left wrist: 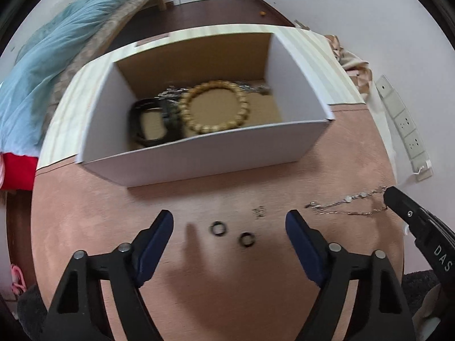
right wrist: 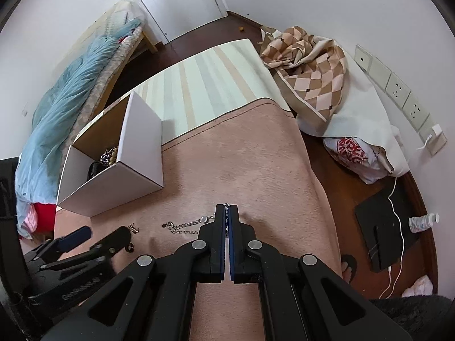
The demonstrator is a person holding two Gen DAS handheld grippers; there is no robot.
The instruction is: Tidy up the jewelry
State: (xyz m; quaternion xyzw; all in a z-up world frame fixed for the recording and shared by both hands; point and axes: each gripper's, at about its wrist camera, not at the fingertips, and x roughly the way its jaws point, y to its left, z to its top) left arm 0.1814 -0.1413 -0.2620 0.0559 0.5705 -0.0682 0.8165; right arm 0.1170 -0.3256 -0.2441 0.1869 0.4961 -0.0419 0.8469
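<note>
A white cardboard box (left wrist: 199, 156) stands on the pink cloth and holds a wooden bead bracelet (left wrist: 213, 106), a black band (left wrist: 148, 125) and a silver chain. My left gripper (left wrist: 229, 221) is open just above the cloth, with two black rings (left wrist: 217, 228) (left wrist: 246, 239) lying between its fingers. A small charm (left wrist: 259, 211) lies just beyond them. My right gripper (right wrist: 226, 209) is shut on a silver chain necklace (right wrist: 187, 226), whose free part trails left on the cloth. That necklace also shows in the left wrist view (left wrist: 347, 203).
The box (right wrist: 113, 176) sits left of my right gripper. A striped cloth (right wrist: 210, 85) lies beyond the pink one. A checked blanket (right wrist: 307, 65) and a plastic bag (right wrist: 355, 156) lie to the right. A bed with blue bedding (right wrist: 65, 108) is at the left.
</note>
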